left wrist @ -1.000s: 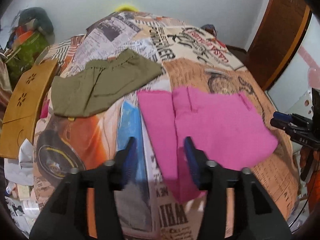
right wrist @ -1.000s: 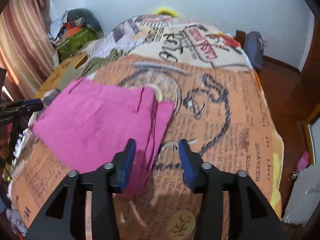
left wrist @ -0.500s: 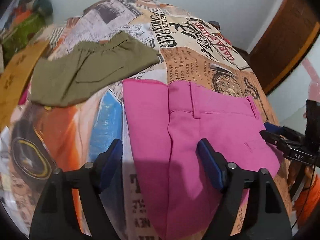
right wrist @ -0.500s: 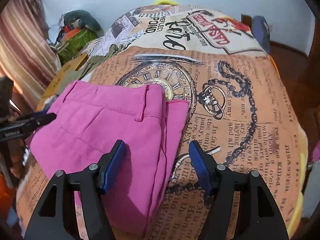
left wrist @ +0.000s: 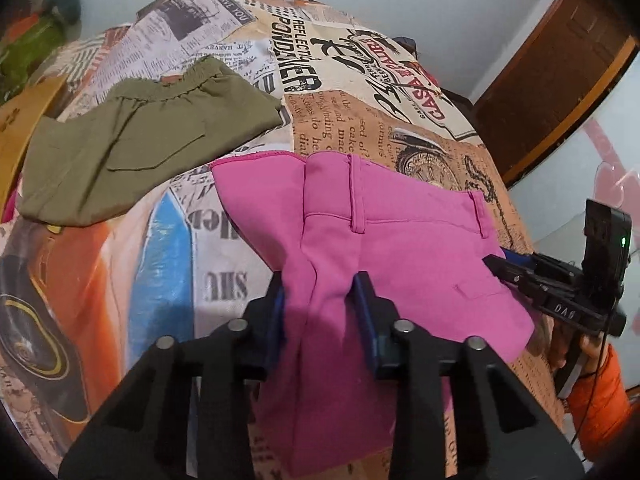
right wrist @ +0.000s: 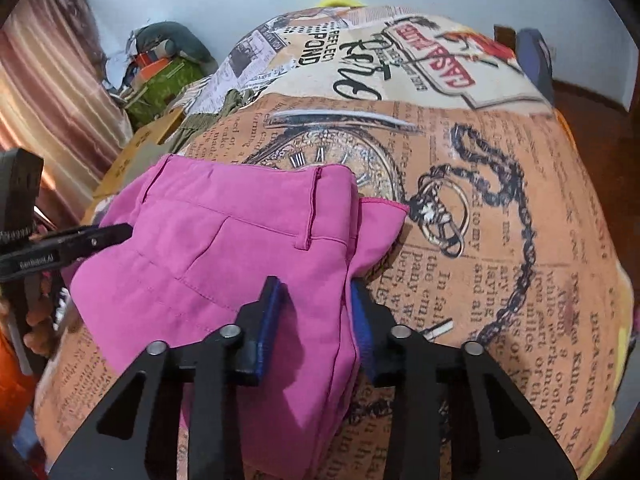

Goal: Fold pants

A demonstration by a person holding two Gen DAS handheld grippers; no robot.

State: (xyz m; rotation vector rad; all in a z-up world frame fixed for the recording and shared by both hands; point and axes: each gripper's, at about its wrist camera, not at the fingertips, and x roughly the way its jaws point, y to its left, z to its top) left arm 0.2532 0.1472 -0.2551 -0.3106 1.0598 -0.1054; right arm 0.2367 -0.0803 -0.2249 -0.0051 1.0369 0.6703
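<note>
Folded pink pants [left wrist: 404, 240] lie on a bed with a newspaper-print cover [left wrist: 360, 80]. My left gripper [left wrist: 320, 300] sits at their near left edge. Its jaws are closing, and a bunched ridge of pink cloth is pinched between the blue pads. My right gripper [right wrist: 316, 312] is at the opposite end of the pink pants [right wrist: 220, 240], by the folded side edge. Its jaws are closing too, with the layered edge pressed between its pads. Each gripper shows in the other's view, the right gripper [left wrist: 498, 264] and the left gripper [right wrist: 120, 232], tips at the cloth.
Folded olive-green pants [left wrist: 140, 144] lie further back on the left of the bed. A wooden board [left wrist: 20, 128] leans at the left edge. A brown door [left wrist: 560, 80] stands at the right. Clutter [right wrist: 160, 68] and a curtain [right wrist: 48, 100] fill the far left corner.
Both grippers came down closer to the pink pants. Their jaws first spread wider, then closed on the cloth, which now bunches up between the pads.
</note>
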